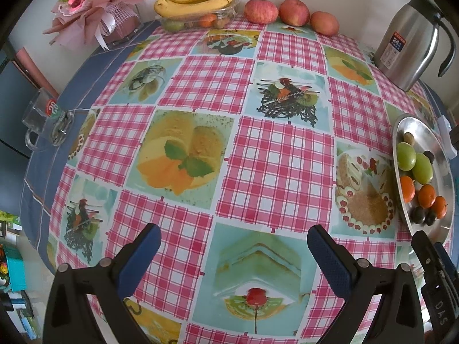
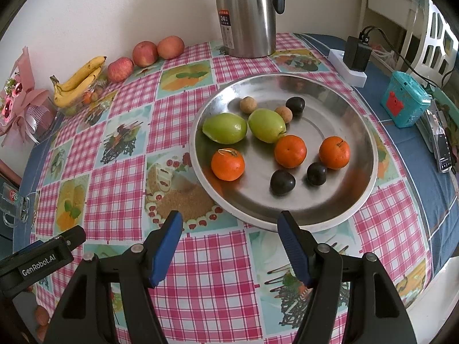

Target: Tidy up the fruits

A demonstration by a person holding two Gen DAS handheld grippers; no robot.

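A round steel plate (image 2: 355, 200) holds ten fruits: three tangerines (image 2: 289, 151), two green fruits (image 2: 266, 125), three dark plums (image 2: 282, 182) and two small tan longans (image 2: 246, 104). Three red apples (image 2: 145, 53) stand in a row along the wall, just beside a clear plastic tray (image 2: 94, 93) that carries a bunch of bananas (image 2: 77, 81) above a few small fruits. The surface wears a pink checked tablecloth (image 1: 275, 177) printed with dessert panels. A steel thermal jug (image 2: 246, 14) stands behind the plate; a pink bouquet (image 1: 91, 8) and a glass mug (image 1: 43, 120) occupy the far side. The left gripper (image 1: 232, 252) and right gripper (image 2: 229, 240) both hover above the cloth with jaws apart, holding nothing.
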